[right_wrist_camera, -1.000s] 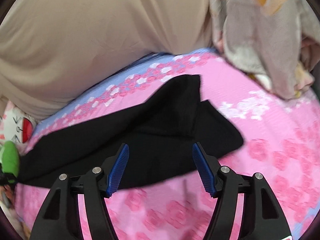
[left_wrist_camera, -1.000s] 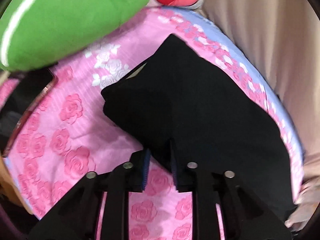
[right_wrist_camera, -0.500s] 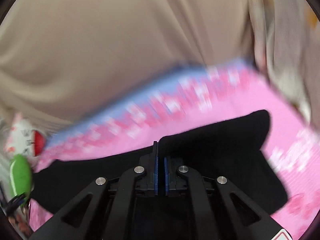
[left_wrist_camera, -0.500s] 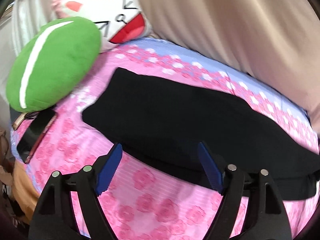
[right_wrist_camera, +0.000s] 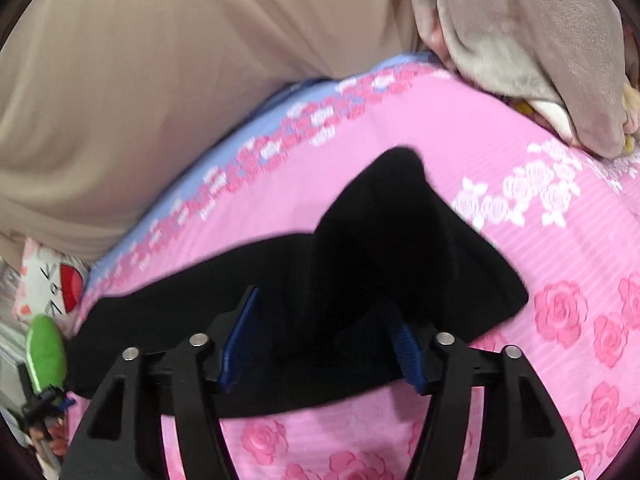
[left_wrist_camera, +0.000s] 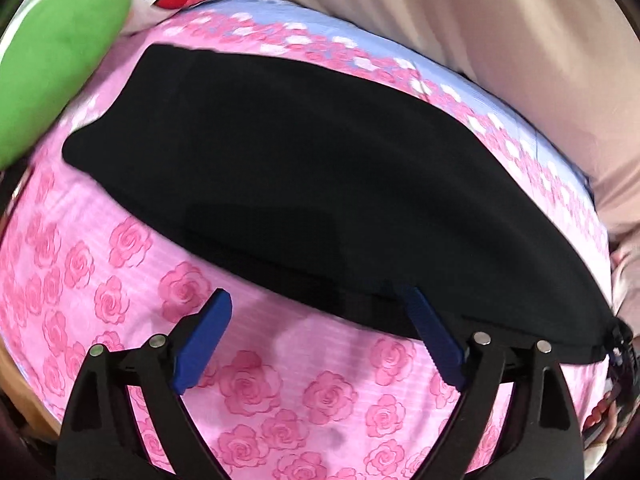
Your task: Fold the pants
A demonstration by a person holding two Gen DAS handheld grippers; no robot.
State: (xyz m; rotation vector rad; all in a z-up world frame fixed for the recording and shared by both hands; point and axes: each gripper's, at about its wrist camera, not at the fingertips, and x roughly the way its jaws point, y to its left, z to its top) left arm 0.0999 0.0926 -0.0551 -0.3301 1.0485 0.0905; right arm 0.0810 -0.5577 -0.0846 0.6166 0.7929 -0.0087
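Your left gripper [left_wrist_camera: 318,322] is hovering with fingers spread wide at the near edge of the black pants [left_wrist_camera: 320,184], gripping nothing. Your right gripper [right_wrist_camera: 320,332] is also gaping, its blue pads [right_wrist_camera: 240,340] straddling a raised fold. The pants are lying lengthwise across the pink rose bedsheet [left_wrist_camera: 256,392], a green cushion [left_wrist_camera: 52,64] sitting beyond

We see black pants [left_wrist_camera: 320,184] on a pink sheet [left_wrist_camera: 280,392] with rose pattern, a green pillow [left_wrist_camera: 52,60] upper left, beige curtain [right_wrist_camera: 140,80], blue pads [left_wrist_camera: 202,338].
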